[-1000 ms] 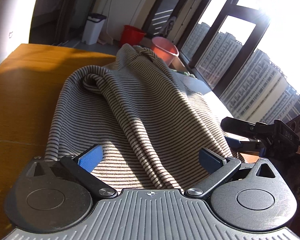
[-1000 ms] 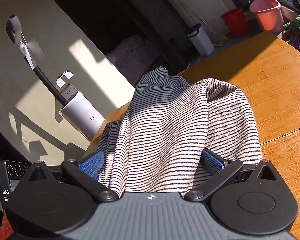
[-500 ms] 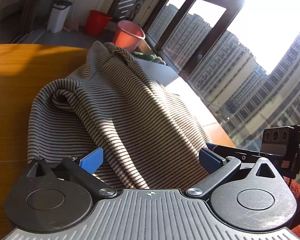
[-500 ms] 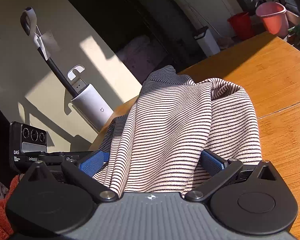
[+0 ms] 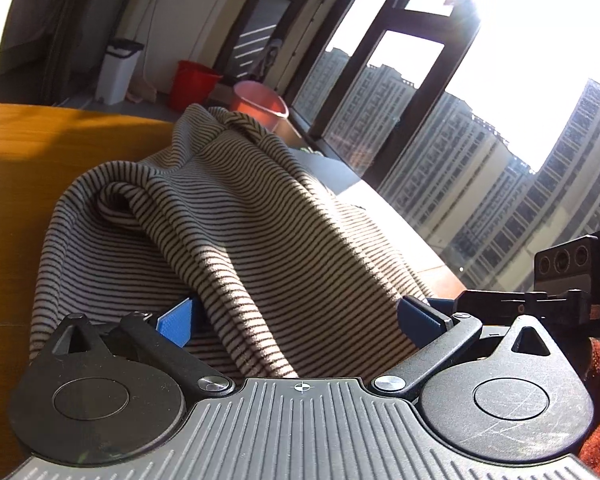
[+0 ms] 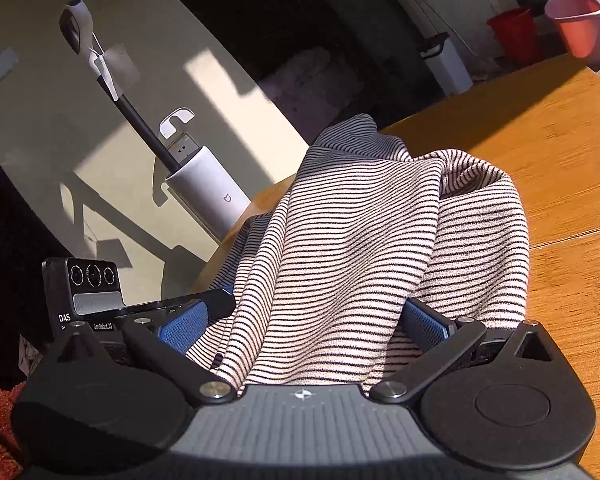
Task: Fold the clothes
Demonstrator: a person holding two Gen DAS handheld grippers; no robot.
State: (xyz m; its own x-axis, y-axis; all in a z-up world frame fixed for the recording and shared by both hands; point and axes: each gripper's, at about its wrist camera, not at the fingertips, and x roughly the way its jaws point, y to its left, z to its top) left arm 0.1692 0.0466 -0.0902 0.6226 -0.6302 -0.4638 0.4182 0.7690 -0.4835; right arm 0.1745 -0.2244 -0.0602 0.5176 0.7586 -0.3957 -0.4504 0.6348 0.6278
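Here, a striped knit garment in cream with thin dark lines [image 5: 260, 240] lies bunched in a ridge on a honey-coloured wooden surface [image 5: 40, 152], sunlit from a tall dark-framed window [image 5: 400, 80]. The left hand-held gripper [image 5: 296, 320] sits with its blue-padded fingers [image 5: 176, 322] spread wide, folds of the cloth heaped between them but not pinched. The right hand-held gripper [image 6: 302, 322] is likewise wide apart, its blue pads [image 6: 424, 324] flanking a thick fall of fabric [image 6: 360, 240] that drapes over the tool's front edge.

The garment is rumpled, not squared: one rolled edge curls open near the left side and a peak of cloth rises at the far end, towards a pink plastic bucket [image 5: 260, 100] and a red one [image 5: 194, 80] on the floor beyond. Whether this is a half-made fold or a heap awaiting smoothing cannot be settled from this moment.

The risks appear plain. Closing either pair of fingers here would likely catch several layers at once, dragging hidden folds along and leaving the fold lopsided. The knit looks soft and stretchy, so a pull from one side alone could skew it. The near part of the cloth lies close to the surface's edge by a white cordless vacuum [image 6: 204, 188] leaning on the wall, and could slide off.
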